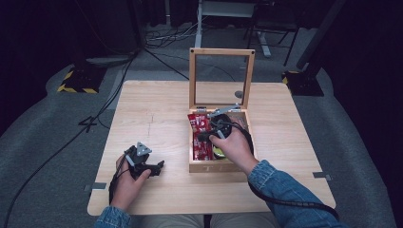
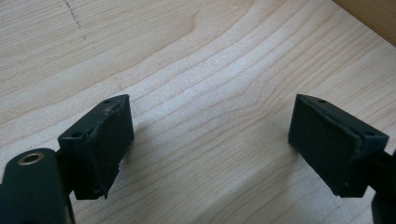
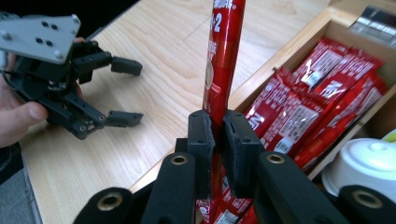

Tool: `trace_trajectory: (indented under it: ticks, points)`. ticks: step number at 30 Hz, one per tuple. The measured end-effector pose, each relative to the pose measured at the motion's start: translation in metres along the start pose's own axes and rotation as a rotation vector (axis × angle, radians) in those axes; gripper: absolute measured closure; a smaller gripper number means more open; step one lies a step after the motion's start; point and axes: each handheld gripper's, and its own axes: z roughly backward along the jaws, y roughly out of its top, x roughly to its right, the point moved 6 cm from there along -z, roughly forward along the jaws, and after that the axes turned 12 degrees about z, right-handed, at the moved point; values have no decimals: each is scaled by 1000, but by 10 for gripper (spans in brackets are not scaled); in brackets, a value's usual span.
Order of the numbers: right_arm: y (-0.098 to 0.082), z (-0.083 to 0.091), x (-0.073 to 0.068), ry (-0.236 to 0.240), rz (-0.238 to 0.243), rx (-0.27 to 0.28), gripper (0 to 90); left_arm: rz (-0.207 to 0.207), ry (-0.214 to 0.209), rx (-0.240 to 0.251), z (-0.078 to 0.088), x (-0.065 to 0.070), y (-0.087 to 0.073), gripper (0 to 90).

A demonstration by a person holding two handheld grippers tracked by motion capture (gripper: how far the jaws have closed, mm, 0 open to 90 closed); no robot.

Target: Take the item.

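Observation:
A wooden box [image 1: 219, 167] stands open on the table, its framed lid [image 1: 221, 51] upright. Several red sachets [image 3: 317, 102] lie in its left compartment. My right gripper [image 3: 218, 135] is shut on one red stick sachet [image 3: 223, 56], which stands up between the pads above the box's edge. In the high view the right gripper [image 1: 209, 135] hovers over the box. My left gripper [image 1: 159, 167] rests near the table's front left, open, with bare wood between its pads [image 2: 109, 140]. The right gripper view also shows the left gripper [image 3: 126, 93], open.
A white round lid or cup [image 3: 364, 163] sits in the box's right compartment. The wooden table [image 1: 157, 104] extends left and behind the box. Cables and stands lie on the floor beyond it.

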Motion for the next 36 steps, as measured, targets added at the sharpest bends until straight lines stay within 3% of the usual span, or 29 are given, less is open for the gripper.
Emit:
trace_trajectory:
  ticks: [17,36]
  points:
    - [12,46,15,-63,15,80,822,-6,-10,0,-1,-1,0,140]
    - [-1,107,51,-196,-13,127,822,-5,-12,-3,-1,-1,1,137]
